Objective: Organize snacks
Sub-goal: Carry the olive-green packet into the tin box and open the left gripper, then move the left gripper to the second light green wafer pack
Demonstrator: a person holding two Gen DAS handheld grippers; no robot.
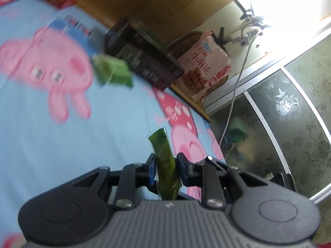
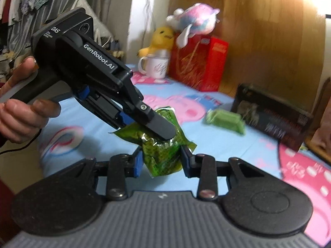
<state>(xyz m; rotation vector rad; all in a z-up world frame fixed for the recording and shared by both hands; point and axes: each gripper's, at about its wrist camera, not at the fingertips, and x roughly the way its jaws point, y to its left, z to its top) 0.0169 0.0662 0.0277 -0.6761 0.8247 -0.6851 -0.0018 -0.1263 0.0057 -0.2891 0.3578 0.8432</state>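
**One green packet, two tools on it**

Start at the left edge of the right wrist view. Find a hand [image 2: 20, 111] wrapped round the handle of the left tool [image 2: 165, 132]. Follow that tool across and down, nose tipped a little below level. See its tips almost closed, pinched tight on the top of the green packet [image 2: 163, 155]. Note the packet held up in the air above the bed [image 2: 217, 144], not touching the sheet.

Check the left wrist view too. There, see the same packet thin and edge-on, with its long side running straight out along the tool and a pad hard against each flat face.

Move to the middle. Spot the right tool [image 2: 162, 162] reaching in from the near side, lower down, and crossing the left tool's line. See it partly open, with one blue pad just beside each side of the packet's fat lower part. Cannot tell whether those pads press yet or only brush the wrap.

Looks like a pass from the left tool to the right. So squeeze the right tool firm before letting the left one go. Watch for a slip, since the shiny wrap looks smooth and puffy.

Look on to the right. Find a second green snack [image 2: 225, 121] lying on the sheet, near a dark box [image 2: 273, 115] and well apart from both tools. Probably the spot for this packet as well.
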